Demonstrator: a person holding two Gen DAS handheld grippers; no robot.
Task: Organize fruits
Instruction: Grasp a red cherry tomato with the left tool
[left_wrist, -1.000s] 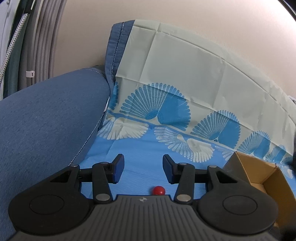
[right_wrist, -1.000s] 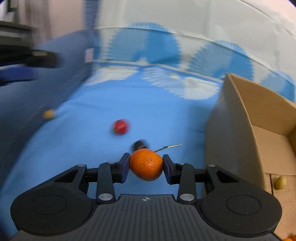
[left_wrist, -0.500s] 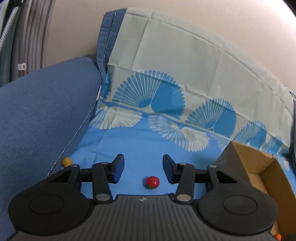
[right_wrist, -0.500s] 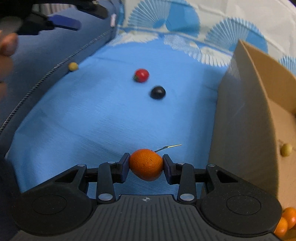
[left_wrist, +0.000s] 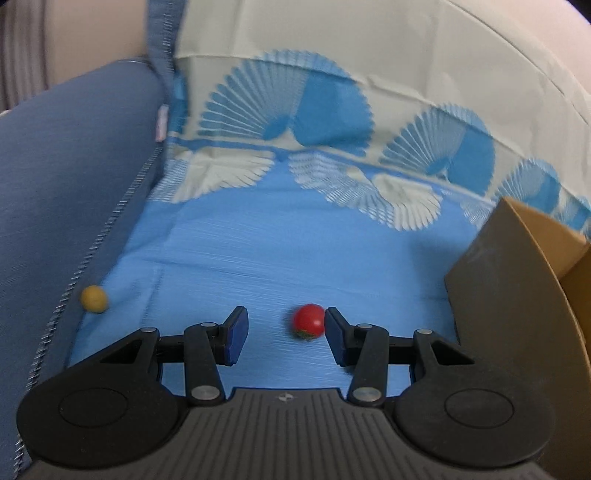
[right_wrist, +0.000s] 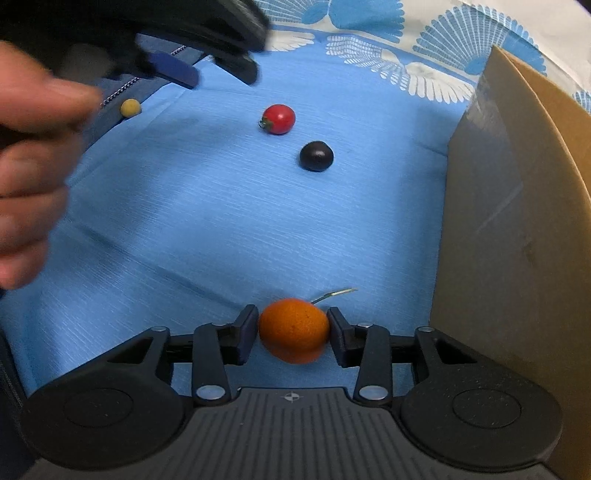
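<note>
My right gripper (right_wrist: 291, 330) is shut on a small orange fruit (right_wrist: 293, 328) and holds it above the blue cloth, left of the cardboard box (right_wrist: 517, 221). A red cherry tomato (right_wrist: 279, 118), a dark round fruit (right_wrist: 316, 156) and a small yellow fruit (right_wrist: 130, 107) lie on the cloth ahead. My left gripper (left_wrist: 284, 332) is open and empty. The red tomato (left_wrist: 309, 321) lies between its fingertips, close to the right one. The yellow fruit (left_wrist: 94, 298) sits by the sofa arm seam. The left gripper (right_wrist: 207, 70) also shows in the right wrist view, blurred.
A blue sofa arm (left_wrist: 66, 184) rises on the left. The fan-patterned cloth (left_wrist: 332, 122) runs up the backrest. The cardboard box (left_wrist: 517, 288) stands at the right. The person's hand (right_wrist: 33, 166) fills the left of the right wrist view.
My left gripper has moved forward and down toward the red tomato, which now lies between its fingertips. My right gripper has drawn back with the orange fruit in it.
</note>
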